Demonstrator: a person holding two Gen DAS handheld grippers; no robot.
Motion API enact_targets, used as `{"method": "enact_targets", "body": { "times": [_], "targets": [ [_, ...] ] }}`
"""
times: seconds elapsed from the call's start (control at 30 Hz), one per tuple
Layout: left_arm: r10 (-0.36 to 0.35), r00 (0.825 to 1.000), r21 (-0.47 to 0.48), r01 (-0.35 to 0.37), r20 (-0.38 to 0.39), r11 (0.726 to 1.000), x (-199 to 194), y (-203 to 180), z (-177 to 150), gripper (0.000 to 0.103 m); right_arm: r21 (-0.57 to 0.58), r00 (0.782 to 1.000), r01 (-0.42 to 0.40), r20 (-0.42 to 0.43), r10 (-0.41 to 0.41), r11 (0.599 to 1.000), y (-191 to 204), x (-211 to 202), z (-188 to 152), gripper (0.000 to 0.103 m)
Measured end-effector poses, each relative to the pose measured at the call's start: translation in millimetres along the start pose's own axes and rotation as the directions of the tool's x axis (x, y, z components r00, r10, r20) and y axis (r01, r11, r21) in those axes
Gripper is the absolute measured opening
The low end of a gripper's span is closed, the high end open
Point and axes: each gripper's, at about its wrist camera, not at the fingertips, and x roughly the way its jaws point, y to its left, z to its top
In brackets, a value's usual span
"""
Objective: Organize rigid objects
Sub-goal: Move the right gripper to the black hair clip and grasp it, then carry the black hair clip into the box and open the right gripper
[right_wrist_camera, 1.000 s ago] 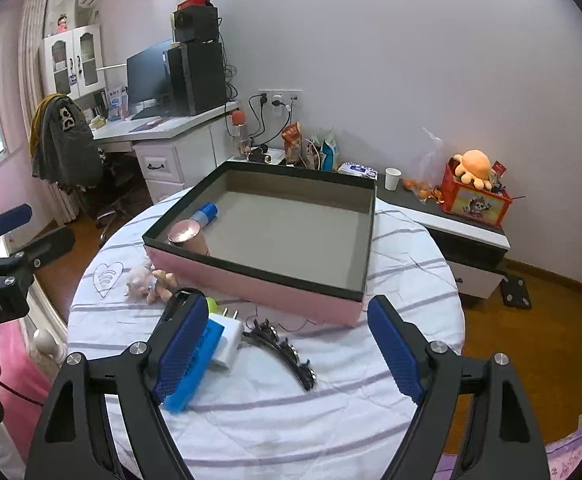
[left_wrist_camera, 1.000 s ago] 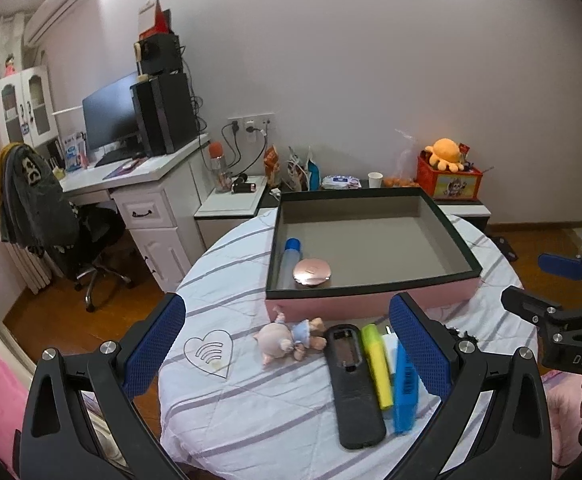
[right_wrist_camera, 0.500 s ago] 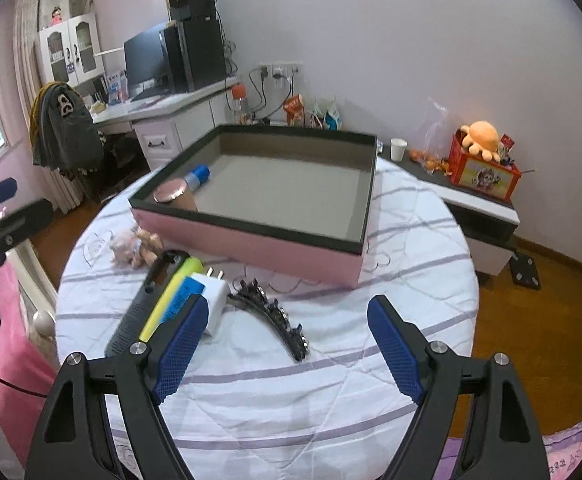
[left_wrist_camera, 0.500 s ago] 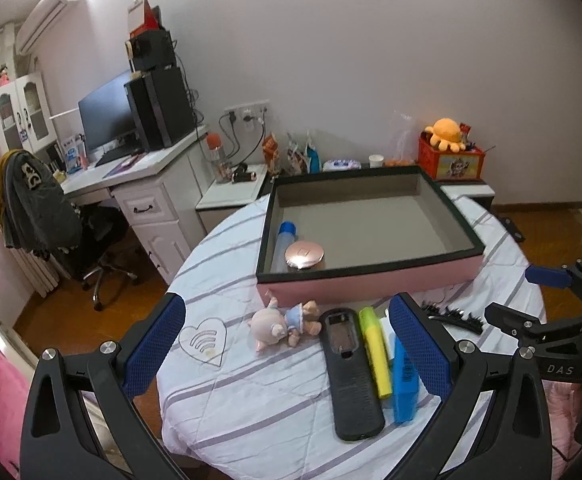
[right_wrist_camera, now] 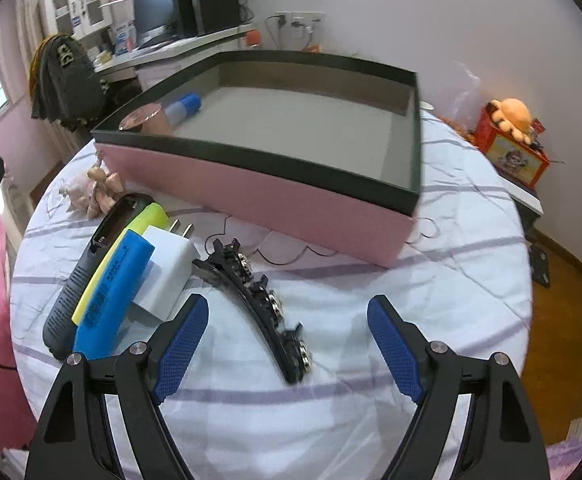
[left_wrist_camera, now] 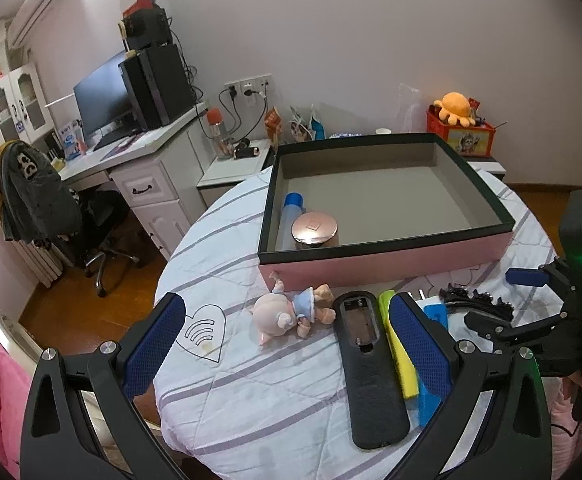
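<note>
A pink box with a black rim (left_wrist_camera: pixel 387 272) stands on the round table and holds a blue-capped tube (left_wrist_camera: pixel 293 210) and a round rose-gold jar (left_wrist_camera: pixel 314 229). In front of it lie a pig doll (left_wrist_camera: pixel 287 316), a black remote (left_wrist_camera: pixel 367 368), a yellow highlighter (right_wrist_camera: pixel 155 216), a blue block (right_wrist_camera: pixel 111 296), a white charger (right_wrist_camera: pixel 169 268) and a black hair clip (right_wrist_camera: pixel 259 296). My left gripper (left_wrist_camera: pixel 286 300) hangs open above the doll and remote. My right gripper (right_wrist_camera: pixel 287 300) is open low over the cloth. The clip's near end lies between its fingers, untouched.
The striped tablecloth (right_wrist_camera: pixel 331 420) hangs over the table's edge close to my right gripper. Behind the table stand a white desk (left_wrist_camera: pixel 143 168) with a monitor, an office chair with a jacket (left_wrist_camera: pixel 31 196), and a low shelf with a red box (left_wrist_camera: pixel 465 136).
Both grippers have sunk toward the table. The right one dropped more and now straddles the hair clip's near end. The left has closed in on the doll and remote.
</note>
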Motion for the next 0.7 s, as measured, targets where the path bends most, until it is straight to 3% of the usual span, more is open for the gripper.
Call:
{"method": "enact_targets", "body": {
  "times": [0.07,0.17,0.33,0.4,0.7],
  "targets": [
    [-0.002,1.000,-0.002,0.002,-0.005,1.000,4,1,0,0.103,-0.026,1.000,-0.003,-0.019,0.002,1.000,2,7,2,0.083],
    [-0.005,1.000,-0.001,0.005,-0.017,1.000,9,3,0,0.103,-0.060,1.000,-0.003,-0.030,0.001,0.998,3,13,5,0.070],
    [-0.017,1.000,-0.006,0.017,-0.021,1.000,11,6,-1,0.103,-0.092,0.998,-0.049,-0.052,0.044,0.995,9,9,9,0.032],
    [-0.024,1.000,-0.010,0.024,-0.019,1.000,11,7,-1,0.103,-0.092,0.997,-0.062,-0.061,0.056,0.994,13,7,10,0.022],
    [-0.061,0.998,-0.021,0.061,-0.008,0.998,13,13,2,0.103,0.008,0.996,-0.090,-0.025,0.090,0.996,11,-20,10,0.019]
  ]
}}
